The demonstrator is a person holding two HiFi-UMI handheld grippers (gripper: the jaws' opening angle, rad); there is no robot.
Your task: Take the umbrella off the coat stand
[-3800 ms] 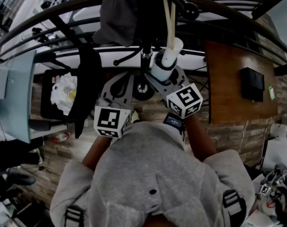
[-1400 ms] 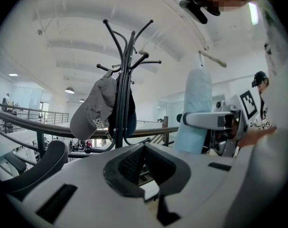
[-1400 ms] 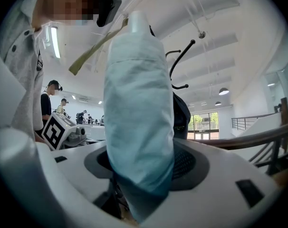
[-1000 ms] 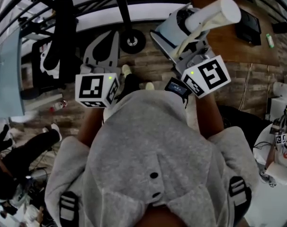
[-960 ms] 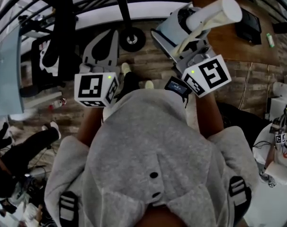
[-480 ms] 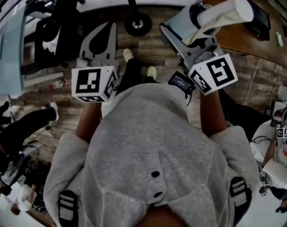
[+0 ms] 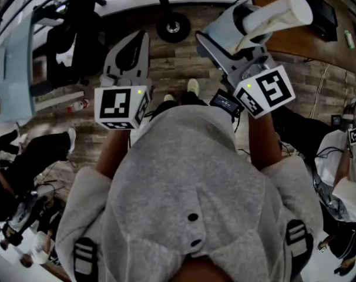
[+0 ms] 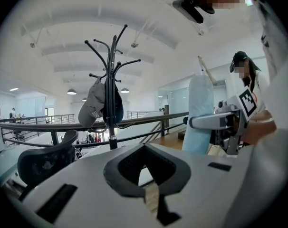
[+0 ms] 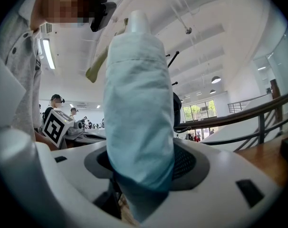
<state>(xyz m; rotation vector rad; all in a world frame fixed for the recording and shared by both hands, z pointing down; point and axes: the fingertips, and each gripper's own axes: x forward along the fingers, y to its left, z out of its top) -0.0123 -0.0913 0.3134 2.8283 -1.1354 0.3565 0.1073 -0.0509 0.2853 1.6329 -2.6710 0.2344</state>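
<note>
My right gripper (image 7: pixel 228 34) is shut on the folded pale blue umbrella (image 7: pixel 239 22), whose cream handle (image 7: pixel 281 12) sticks out to the upper right. In the right gripper view the umbrella (image 9: pixel 139 103) stands upright between the jaws, filling the gap. The left gripper view shows the umbrella (image 8: pixel 199 113) off to the right, apart from the black coat stand (image 8: pixel 113 75), where a grey cap (image 8: pixel 93 109) still hangs. The stand's round base (image 7: pixel 173 26) lies ahead on the floor. My left gripper (image 7: pixel 130 43) is shut and holds nothing.
A black office chair (image 7: pixel 78 34) stands at the left, and a curved railing (image 8: pixel 63 125) runs behind the stand. A brown table (image 7: pixel 307 40) is at the upper right. Other people stand at the left (image 7: pixel 25 157) and right (image 7: pixel 348 157) edges.
The umbrella, which hung against the coat stand at first, is now off it in my right gripper. Both grippers have drawn back from the stand over the last second.
</note>
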